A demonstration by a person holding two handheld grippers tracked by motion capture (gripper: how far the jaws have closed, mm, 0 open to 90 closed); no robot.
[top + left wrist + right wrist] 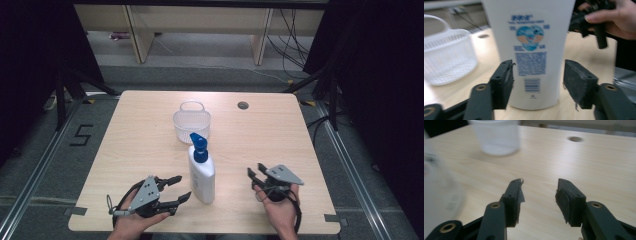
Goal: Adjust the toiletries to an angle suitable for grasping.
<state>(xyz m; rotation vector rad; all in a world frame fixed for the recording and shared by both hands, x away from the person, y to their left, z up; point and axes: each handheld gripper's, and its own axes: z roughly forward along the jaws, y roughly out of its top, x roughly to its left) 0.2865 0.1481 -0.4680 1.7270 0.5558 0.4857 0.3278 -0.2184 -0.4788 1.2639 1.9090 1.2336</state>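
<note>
A white pump bottle (202, 175) with a blue pump head (199, 146) stands upright near the table's front middle. My left gripper (181, 187) is open just left of it, jaws pointing at its base. In the left gripper view the bottle (531, 52) stands between and just beyond the two jaws, apart from both pads. My right gripper (255, 173) sits to the right of the bottle, open and holding nothing; its jaws (539, 195) point across bare tabletop, with the blurred bottle (439, 187) at the left edge.
A small white mesh basket (191, 121) with a handle stands behind the bottle, toward the table's middle. A round cable hole (243, 105) is at the back right. The light wooden table (135, 145) has free room on both sides.
</note>
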